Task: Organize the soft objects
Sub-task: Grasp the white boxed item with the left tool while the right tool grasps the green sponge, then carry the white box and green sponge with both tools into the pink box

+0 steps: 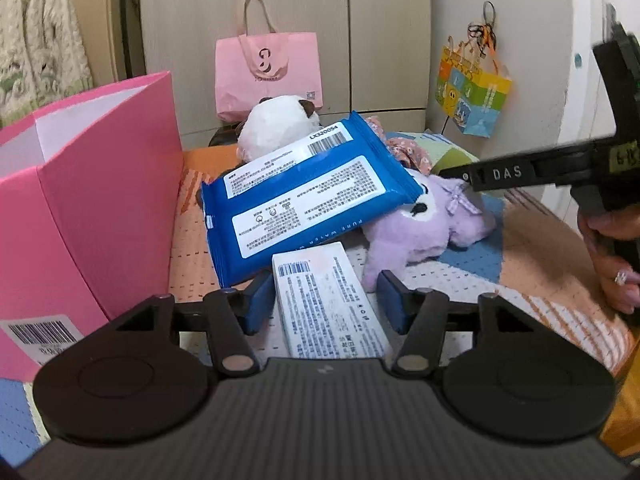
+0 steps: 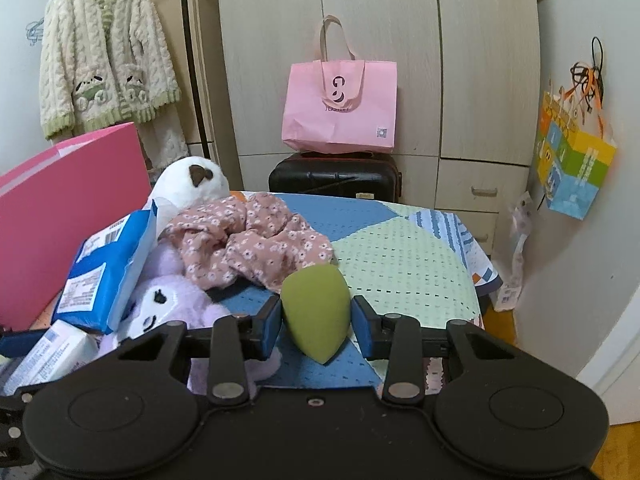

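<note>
My left gripper [image 1: 326, 304] is shut on a white printed box [image 1: 328, 300] lying on the patchwork bedspread [image 1: 460, 268]. A blue wet-wipes pack [image 1: 308, 196] leans behind it, against a purple plush [image 1: 416, 228] and a white plush [image 1: 276, 128]. My right gripper [image 2: 317, 326] is shut on a green teardrop sponge [image 2: 316, 308], point toward me, both blue pads touching its sides. A pink floral cloth [image 2: 256, 240] lies crumpled just beyond the sponge. In the left wrist view one of the right gripper's fingers [image 1: 500, 174] reaches over the purple plush, held by a hand [image 1: 616, 264].
An open pink box [image 1: 80, 200] stands at the left edge of the bed. A pink tote bag [image 2: 340, 108] sits on a black suitcase [image 2: 336, 178] in front of the wardrobe. A colourful paper bag [image 2: 572, 168] hangs on the right wall, and a cream cardigan [image 2: 108, 56] hangs at left.
</note>
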A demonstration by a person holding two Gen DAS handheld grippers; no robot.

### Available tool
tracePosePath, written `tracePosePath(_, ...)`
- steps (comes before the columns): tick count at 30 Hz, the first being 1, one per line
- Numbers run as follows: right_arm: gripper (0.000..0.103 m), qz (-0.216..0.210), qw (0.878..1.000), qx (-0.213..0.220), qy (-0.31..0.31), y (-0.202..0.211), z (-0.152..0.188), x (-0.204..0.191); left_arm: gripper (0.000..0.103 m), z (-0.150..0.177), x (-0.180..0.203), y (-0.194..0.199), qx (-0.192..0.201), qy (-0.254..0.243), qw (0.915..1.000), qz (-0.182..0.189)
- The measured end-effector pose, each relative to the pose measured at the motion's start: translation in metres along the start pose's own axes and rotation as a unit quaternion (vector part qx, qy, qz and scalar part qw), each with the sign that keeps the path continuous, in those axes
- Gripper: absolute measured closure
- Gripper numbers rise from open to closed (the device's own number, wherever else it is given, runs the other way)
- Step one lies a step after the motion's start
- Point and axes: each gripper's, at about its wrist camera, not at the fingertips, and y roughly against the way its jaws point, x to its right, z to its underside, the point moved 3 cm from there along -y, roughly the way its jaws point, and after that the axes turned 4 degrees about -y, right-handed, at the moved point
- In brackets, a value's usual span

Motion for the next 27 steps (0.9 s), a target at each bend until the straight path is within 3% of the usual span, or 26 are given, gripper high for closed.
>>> tracePosePath(7,0.062,0.006,1.000,0.013,0.019,0.010,0.001,-0.005,0.063,0.002,-0.005,0.008,0.000,0.007,0.9998,0.018)
tracePosePath(20,0.062,0.017,0.999,0.037,0.011,0.053,0.006,-0.004,0.064,0.003,-0.007,0.028,0.000,0.016,0.9990,0.042)
tracePosePath(23,0.062,0.009,0.999,0.041,0.003,0.072,0.008,-0.012,0.064,0.005,-0.010,0.034,-0.005,0.013,0.9991,0.041)
tracePosePath(27,0.062,-0.012,0.999,0.031,0.008,0.090,0.013,-0.032,0.064,0.007,-0.017,0.041,-0.018,0.032,0.9971,0.067)
